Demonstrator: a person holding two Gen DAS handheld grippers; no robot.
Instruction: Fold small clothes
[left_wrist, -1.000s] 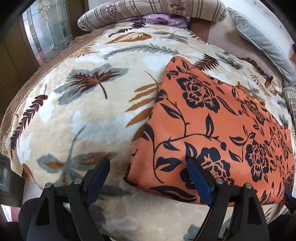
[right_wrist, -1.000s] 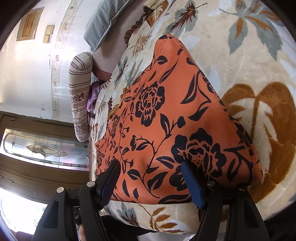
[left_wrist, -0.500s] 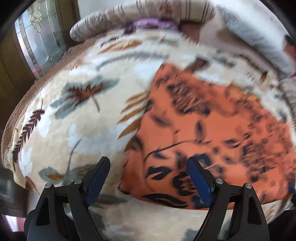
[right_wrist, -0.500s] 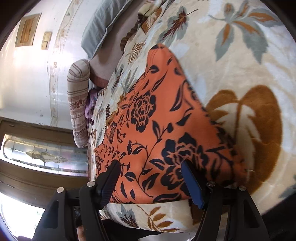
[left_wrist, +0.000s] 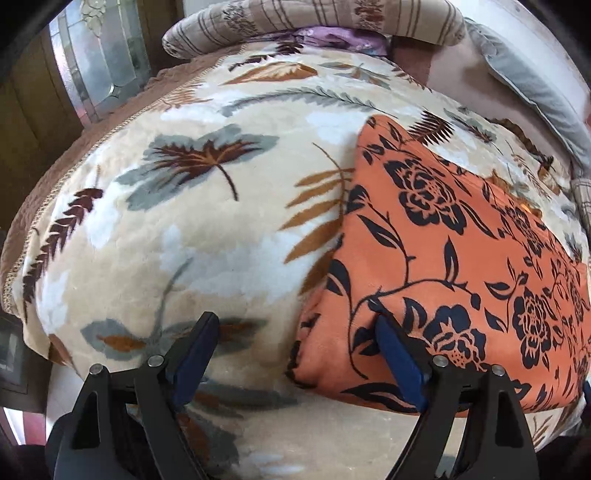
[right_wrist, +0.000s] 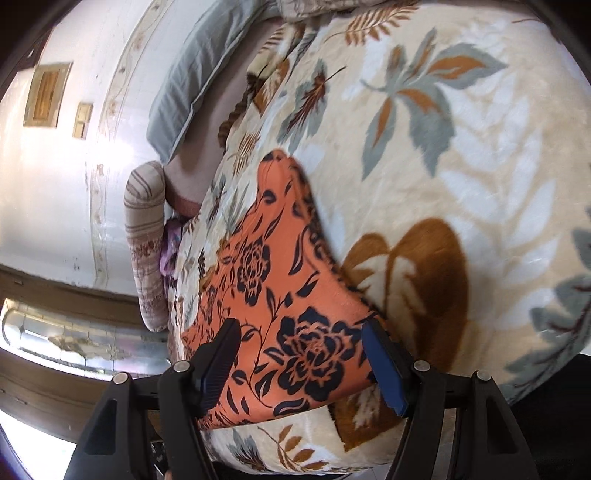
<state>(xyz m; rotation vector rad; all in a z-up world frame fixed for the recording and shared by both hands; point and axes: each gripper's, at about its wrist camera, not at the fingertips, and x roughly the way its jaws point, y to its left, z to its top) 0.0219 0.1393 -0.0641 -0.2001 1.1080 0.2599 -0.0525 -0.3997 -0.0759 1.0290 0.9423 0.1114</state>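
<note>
An orange cloth with dark blue flowers (left_wrist: 443, 258) lies flat on a leaf-patterned blanket (left_wrist: 207, 236). My left gripper (left_wrist: 295, 332) hangs open over the cloth's near left corner; its right finger (left_wrist: 395, 354) is above the cloth, its left finger (left_wrist: 195, 350) above bare blanket. In the right wrist view the same cloth (right_wrist: 280, 295) runs away to the upper left. My right gripper (right_wrist: 301, 339) stands open above the cloth's near end, a flower between its blue pads, and nothing is pinched.
A striped bolster (left_wrist: 314, 18) and a purple cloth (left_wrist: 332, 37) lie at the bed's far end, with a grey pillow (left_wrist: 535, 85) to the right. A glazed wooden door (left_wrist: 92, 66) stands beyond the blanket's left edge. A white wall (right_wrist: 55, 166) is behind the bed.
The right gripper has drawn back and swung, so the cloth looks smaller and more blanket shows on the right. The left view blurred briefly and is back on almost the same spot.
</note>
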